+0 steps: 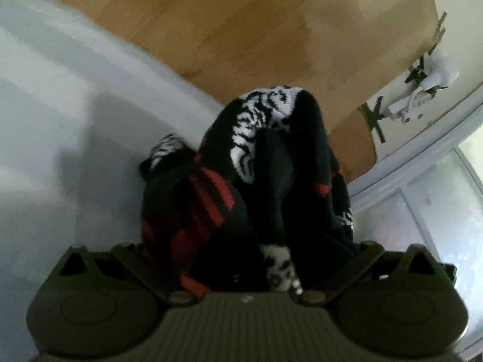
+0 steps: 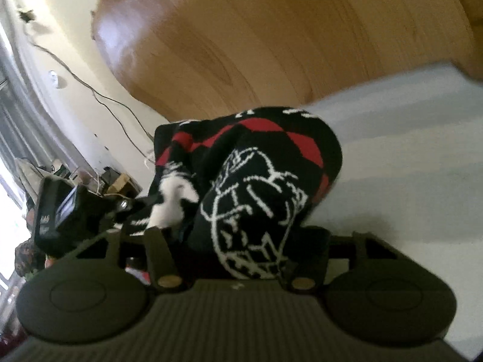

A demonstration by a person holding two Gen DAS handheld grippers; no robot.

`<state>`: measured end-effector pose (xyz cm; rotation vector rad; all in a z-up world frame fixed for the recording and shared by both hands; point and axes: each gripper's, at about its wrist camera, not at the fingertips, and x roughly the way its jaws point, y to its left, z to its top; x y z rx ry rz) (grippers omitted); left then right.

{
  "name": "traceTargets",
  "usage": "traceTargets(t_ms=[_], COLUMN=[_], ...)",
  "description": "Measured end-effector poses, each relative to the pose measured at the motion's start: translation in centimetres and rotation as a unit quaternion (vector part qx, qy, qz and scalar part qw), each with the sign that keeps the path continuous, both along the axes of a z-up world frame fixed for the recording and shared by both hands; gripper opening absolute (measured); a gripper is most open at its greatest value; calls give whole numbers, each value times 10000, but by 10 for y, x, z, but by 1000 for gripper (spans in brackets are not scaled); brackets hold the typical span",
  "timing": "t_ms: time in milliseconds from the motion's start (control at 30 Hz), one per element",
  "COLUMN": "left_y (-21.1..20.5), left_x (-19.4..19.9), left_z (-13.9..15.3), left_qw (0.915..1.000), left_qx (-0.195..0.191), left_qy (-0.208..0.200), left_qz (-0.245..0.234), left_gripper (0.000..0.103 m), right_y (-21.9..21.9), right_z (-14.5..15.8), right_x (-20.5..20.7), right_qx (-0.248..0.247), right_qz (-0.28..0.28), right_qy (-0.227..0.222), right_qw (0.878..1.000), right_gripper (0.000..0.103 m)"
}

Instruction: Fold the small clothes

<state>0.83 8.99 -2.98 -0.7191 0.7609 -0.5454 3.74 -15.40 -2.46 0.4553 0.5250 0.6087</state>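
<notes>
A black knit garment [image 1: 265, 181] with red patches and white patterns hangs bunched over the pale grey-white surface [image 1: 60, 120]. My left gripper [image 1: 247, 259] is shut on the garment, whose folds hide its fingertips. In the right wrist view the same garment [image 2: 256, 187] shows a white line drawing and red diamonds. My right gripper [image 2: 238, 256] is shut on it too, the cloth covering its fingertips. The left gripper's body [image 2: 60, 211] shows at the left of the right wrist view, close beside the cloth.
A wooden floor [image 1: 241, 30] lies beyond the surface's edge. A cream wall [image 2: 60, 45] with a thin cable [image 2: 99, 99] is at the left. White fittings with black tape [image 1: 422, 90] sit on the right wall. Clutter [image 2: 114, 184] lies on the floor by the wall.
</notes>
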Motion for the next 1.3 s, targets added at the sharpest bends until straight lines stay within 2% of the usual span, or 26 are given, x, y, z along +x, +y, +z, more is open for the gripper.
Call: traceTargets(t_ms=[167,267,333,400,433,500,533,567,633,767,900,1033,1100,1167,1200,1300], left_y=[-30,-52,-64,-75,-80,-89,-92,-93,-96,-96,-99,-117,-121,-124,-128,-133], left_x=[59,103,131,157,166,174,170,166,160,130,80,38,19,5,-3,-31], left_z=[32,37,29,14,7,-6,-8,-9,-7,3,6,6,9,3,3,3], left_qw=[9985,9975,9978,9983,9980,9954,9944,9931,9910,9828,9688,9482,9425,9344,9331,9241], left_qx=[112,205,284,467,607,956,1019,1115,1269,1647,2094,2783,2902,3148,3203,3379], left_qy=[-495,-627,-562,-322,-170,-67,-266,-370,-397,-437,-497,-502,-594,-408,-338,-395], left_qz=[-203,-252,-213,-111,-79,-28,-23,23,131,710,1232,1445,1551,1616,1601,1741], left_gripper=[97,97,96,92,87,86,91,92,94,98,102,102,103,102,103,103], right_y=[-31,-49,-57,-67,-73,-86,-91,-94,-96,-95,-94,-97,-94,-92,-83,-74], right_z=[23,27,19,5,-6,-18,-19,-21,-22,-20,-25,-27,-26,-30,-28,-28], right_x=[33,65,94,121,132,146,147,148,148,129,97,46,24,-3,-7,-39], right_qx=[-163,-418,-537,-646,-611,-264,-171,-99,-62,-169,-167,-265,-320,-373,-398,-566], right_qz=[-506,-810,-986,-1117,-1173,-1202,-1113,-1073,-1102,-1308,-1545,-1669,-1777,-1865,-1912,-2000], right_qy=[-599,-737,-613,-351,-172,277,254,311,361,184,306,320,233,327,341,224], right_qw=[9968,9931,9918,9910,9911,9920,9933,9937,9932,9911,9874,9851,9833,9812,9802,9779], right_gripper=[58,58,58,58,58,65,66,68,73,88,89,89,92,92,92,92])
